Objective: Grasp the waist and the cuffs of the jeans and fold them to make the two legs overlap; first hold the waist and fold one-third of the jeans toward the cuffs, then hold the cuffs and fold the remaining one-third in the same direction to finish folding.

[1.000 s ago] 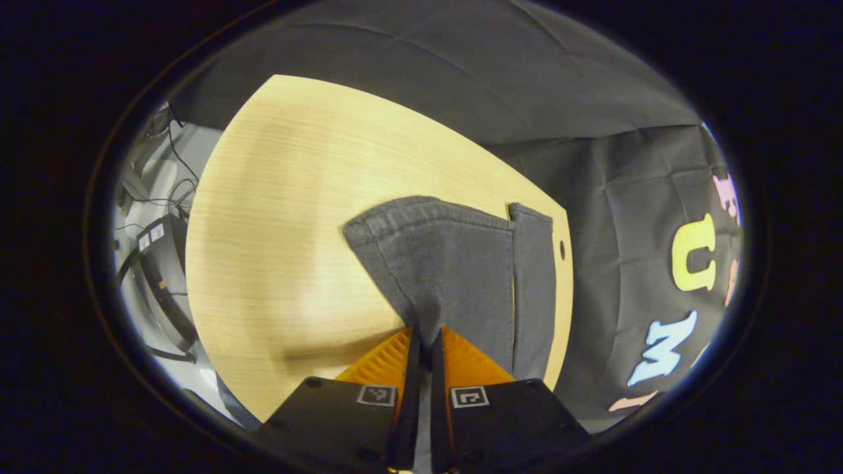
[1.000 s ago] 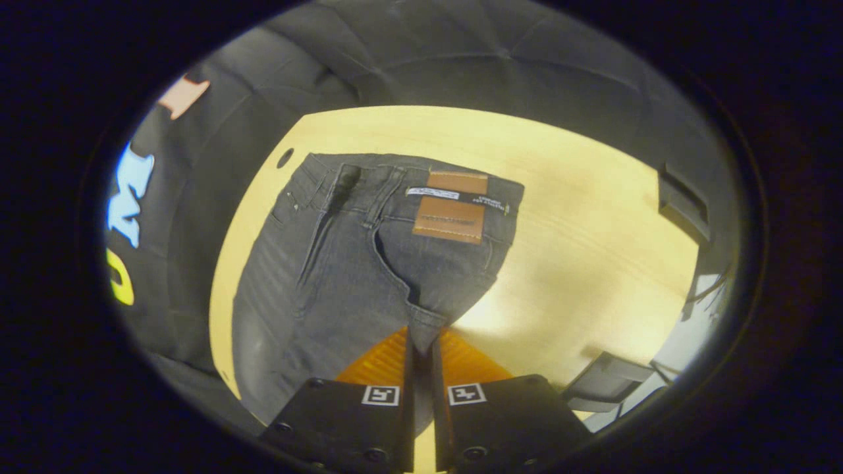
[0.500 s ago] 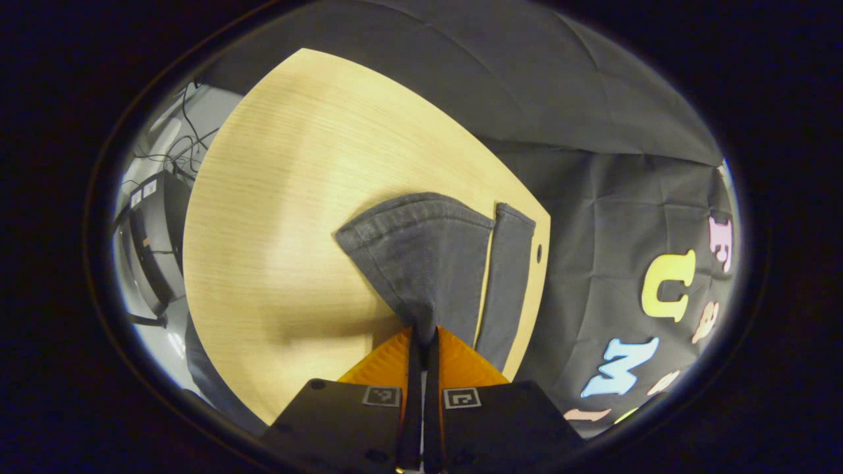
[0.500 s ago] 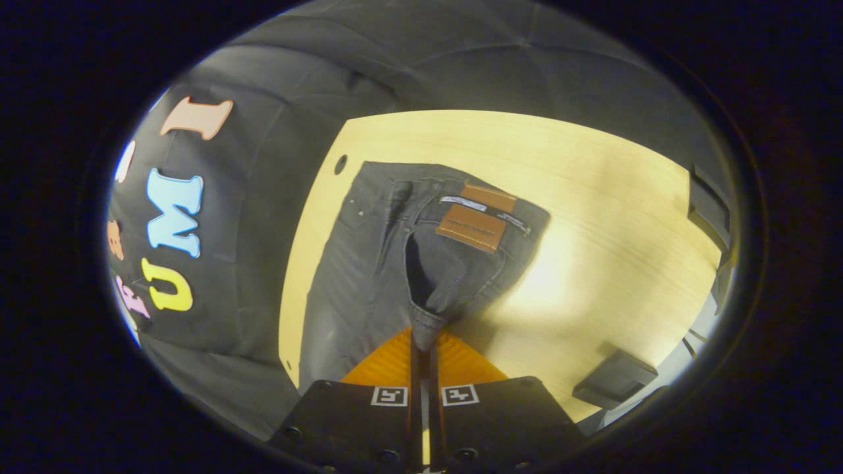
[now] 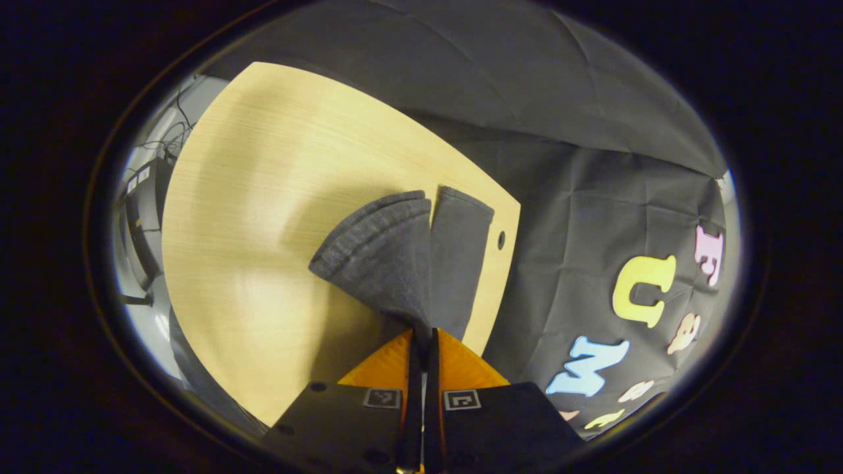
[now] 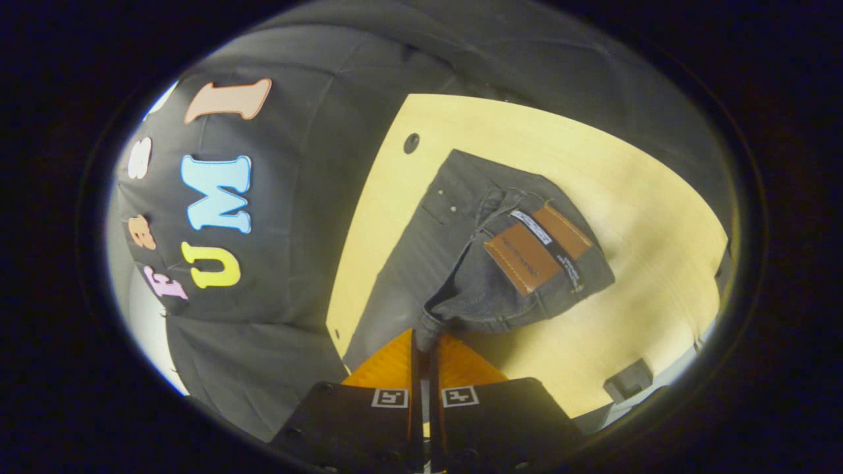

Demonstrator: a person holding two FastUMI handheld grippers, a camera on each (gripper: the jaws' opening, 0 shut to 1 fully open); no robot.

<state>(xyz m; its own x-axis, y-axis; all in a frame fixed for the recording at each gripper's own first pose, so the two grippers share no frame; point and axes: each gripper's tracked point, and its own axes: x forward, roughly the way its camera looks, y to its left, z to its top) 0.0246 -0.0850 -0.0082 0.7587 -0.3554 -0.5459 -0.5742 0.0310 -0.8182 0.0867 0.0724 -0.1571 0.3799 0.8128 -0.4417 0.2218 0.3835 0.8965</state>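
Both the left gripper and right gripper pinch the grey jeans, lifted partly off the pale wooden table, whose cable hole sits beside the waist.

The jeans are dark charcoal grey with faint paler fading down the leg; in the left gripper view their cuffs show the same dark grey. A tan-brown patch crossed by a black-and-white strip sits at the waist. The worktop is pale yellow wood with fine straight grain.
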